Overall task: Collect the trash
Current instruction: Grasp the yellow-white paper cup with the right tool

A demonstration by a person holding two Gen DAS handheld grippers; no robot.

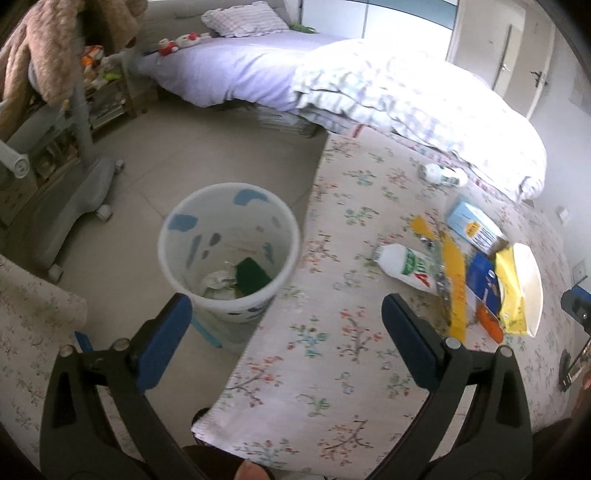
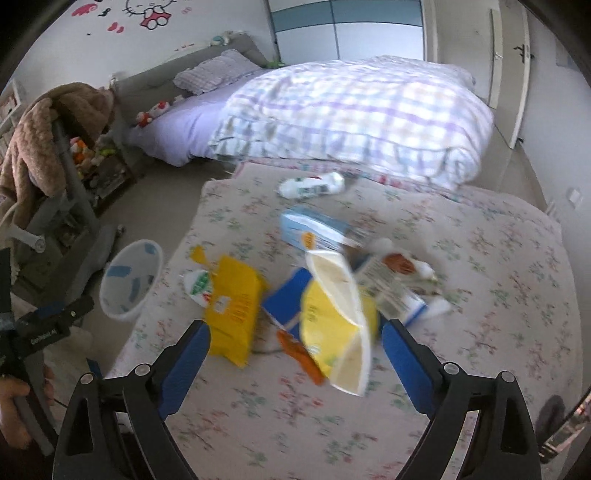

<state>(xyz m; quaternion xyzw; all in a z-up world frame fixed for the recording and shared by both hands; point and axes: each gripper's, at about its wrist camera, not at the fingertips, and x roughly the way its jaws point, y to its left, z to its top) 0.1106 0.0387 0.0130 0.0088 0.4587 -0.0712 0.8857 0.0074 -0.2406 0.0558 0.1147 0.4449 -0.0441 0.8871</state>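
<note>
1. The trash pile (image 2: 295,295) of wrappers, cartons and bottles lies on the floral rug (image 2: 498,295), right of the bin (image 1: 229,251).
2. The right hand-held gripper (image 2: 295,354) tilts down over the pile, spread wide, pinching nothing.
3. The left hand-held gripper (image 1: 286,332) hangs spread and empty at the bin's near rim.
4. Bare floor (image 1: 147,166) lies beyond the bin, by the rug's edge.

Bedroom interior: pale tiled floor (image 1: 155,155), low bed (image 2: 192,129) with lilac sheet, checked pillow (image 2: 214,74) and checked duvet (image 2: 354,118) washed in bright daylight. Floral rug (image 2: 480,295) spread at the bed's foot; white wall with cartoon-cat decals (image 2: 151,14), pale wardrobe doors (image 2: 351,29). Grey wheeled stand (image 1: 81,122) draped with brown fleece (image 1: 44,48), beside a cluttered low shelf (image 1: 107,96).
</note>
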